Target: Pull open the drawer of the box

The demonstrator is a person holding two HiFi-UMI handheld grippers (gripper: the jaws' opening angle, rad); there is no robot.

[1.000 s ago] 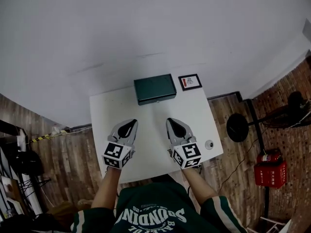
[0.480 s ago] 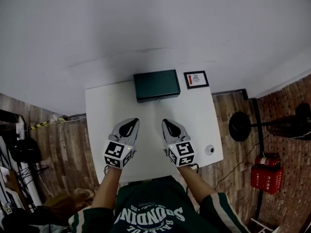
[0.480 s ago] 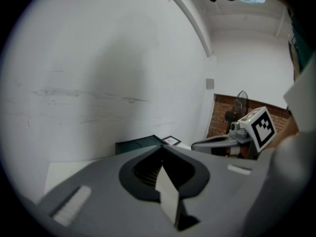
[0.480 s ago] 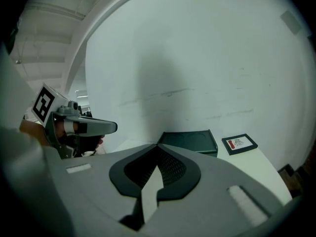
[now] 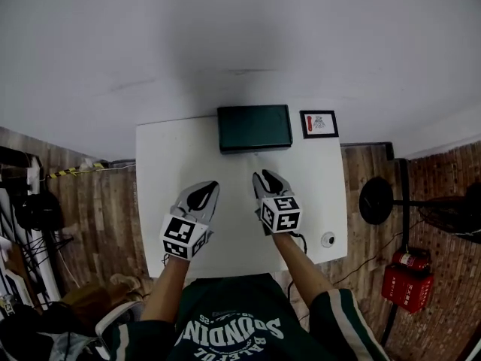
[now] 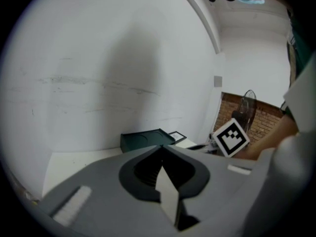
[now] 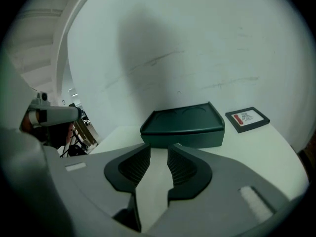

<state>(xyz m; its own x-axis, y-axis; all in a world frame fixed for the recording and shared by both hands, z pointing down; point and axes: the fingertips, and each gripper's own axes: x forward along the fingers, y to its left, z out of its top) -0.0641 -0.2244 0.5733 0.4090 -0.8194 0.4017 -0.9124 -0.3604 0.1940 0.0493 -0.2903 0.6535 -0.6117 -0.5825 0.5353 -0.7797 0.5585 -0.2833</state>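
Observation:
A dark green box [image 5: 254,127] stands shut at the far edge of the white table [image 5: 165,164]; in the right gripper view the box [image 7: 183,125] shows its drawer front facing me. My right gripper [image 5: 264,177] hovers a short way in front of it, apart from it. Its jaws have just been opening and stand open with nothing between them; the fingertips [image 7: 143,157] point at the drawer front. My left gripper [image 5: 204,190] hangs over the middle of the table, further back, with its jaws shut and empty. The left gripper view shows the box [image 6: 145,139] ahead.
A small black-framed picture [image 5: 319,123] lies right of the box. A small round object [image 5: 328,239] sits near the table's right front corner. A fan [image 5: 376,200] and a red case [image 5: 402,288] stand on the wooden floor at the right. A white wall rises behind the table.
My right gripper has moved forward toward the box and its jaws have opened from shut. The left gripper has hardly shifted.

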